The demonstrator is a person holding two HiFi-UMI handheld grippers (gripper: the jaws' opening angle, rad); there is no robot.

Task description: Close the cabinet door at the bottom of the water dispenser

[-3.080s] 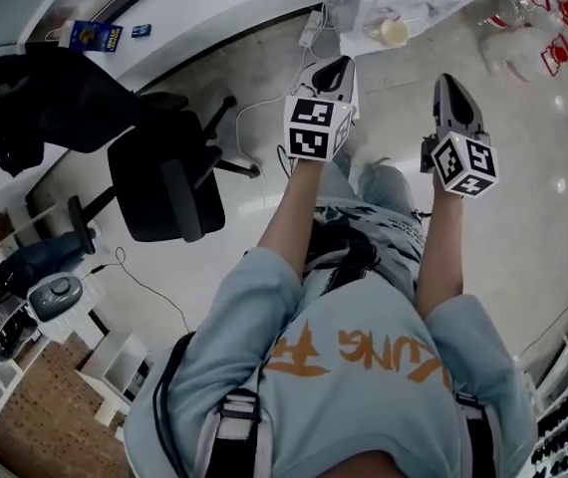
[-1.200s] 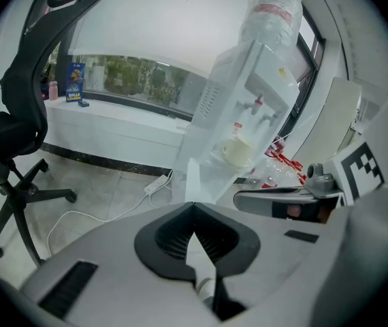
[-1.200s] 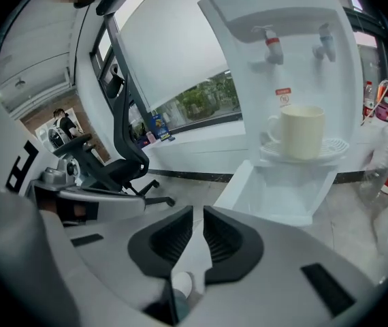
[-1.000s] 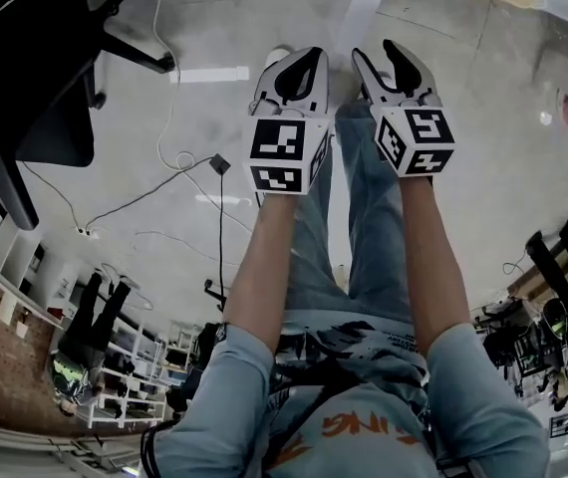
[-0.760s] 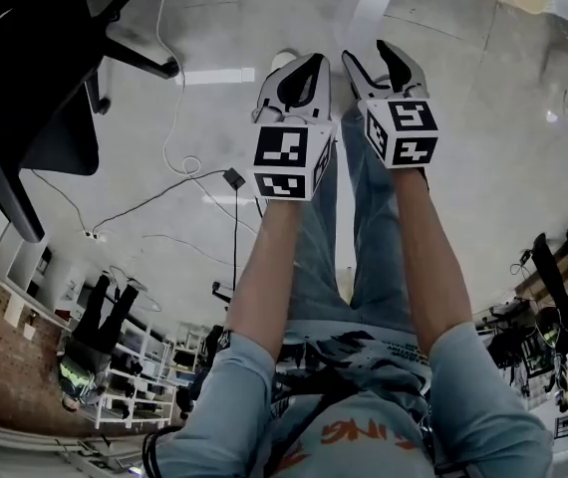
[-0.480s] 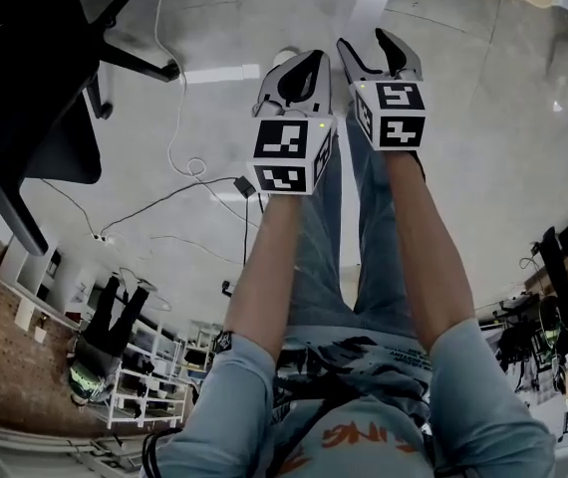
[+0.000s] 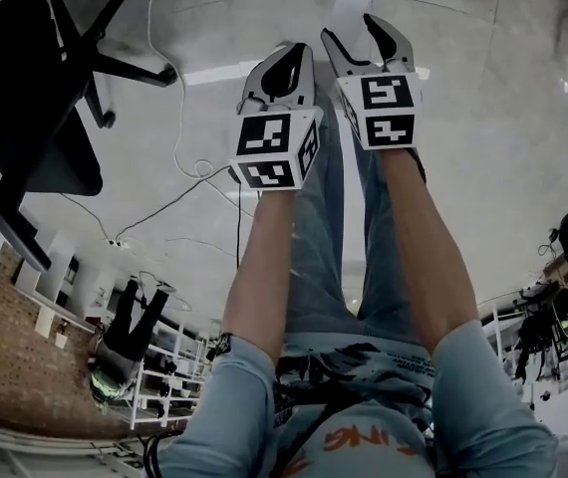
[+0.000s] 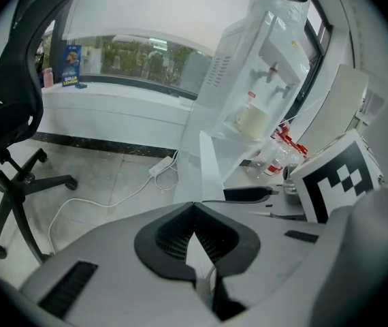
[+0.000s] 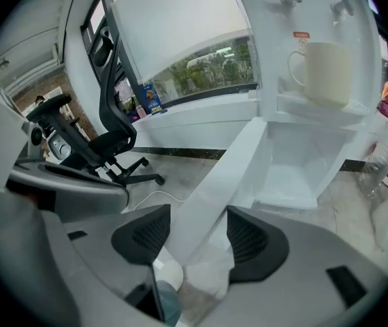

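Mug [image 9: 323, 73] above open dispenser cabinet [image 9: 296, 165]

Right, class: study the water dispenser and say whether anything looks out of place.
Yes: the cabinet door at the bottom of the water dispenser stands swung wide open, baring the white compartment behind it. Nothing looks spilled or broken.

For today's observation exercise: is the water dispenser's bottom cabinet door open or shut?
Open: the cabinet door stands swung outward, and the white compartment behind it shows.
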